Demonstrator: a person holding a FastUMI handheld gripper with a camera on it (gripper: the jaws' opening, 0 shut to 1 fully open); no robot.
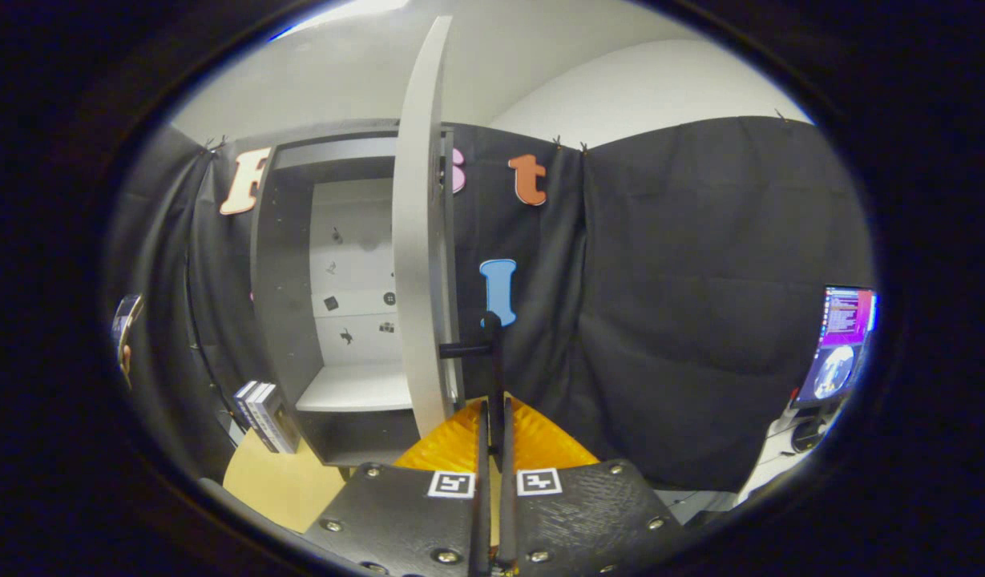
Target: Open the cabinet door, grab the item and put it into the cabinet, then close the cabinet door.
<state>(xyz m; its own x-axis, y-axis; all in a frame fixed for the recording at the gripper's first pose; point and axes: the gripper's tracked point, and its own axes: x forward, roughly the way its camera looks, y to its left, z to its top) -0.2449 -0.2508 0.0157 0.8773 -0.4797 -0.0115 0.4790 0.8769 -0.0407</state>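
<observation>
The grey cabinet [288, 320] stands open on the wooden table [272, 481], with a white back panel and a pale shelf [352, 389] inside. Its door [418, 264] is swung out and faces me edge-on. A black bar handle [492, 340] runs upright on the door's outer side. My gripper [494, 410] is shut on the lower part of that handle, with the bar pinched between both fingers. The item, a small set of upright book-like boxes [264, 417], stands on the table just left of the cabinet's base.
Black cloth walls close in the booth behind and to the right of the cabinet. A lit monitor [841, 344] stands at the far right on a white desk. A small object [126, 324] hangs by the cloth on the far left.
</observation>
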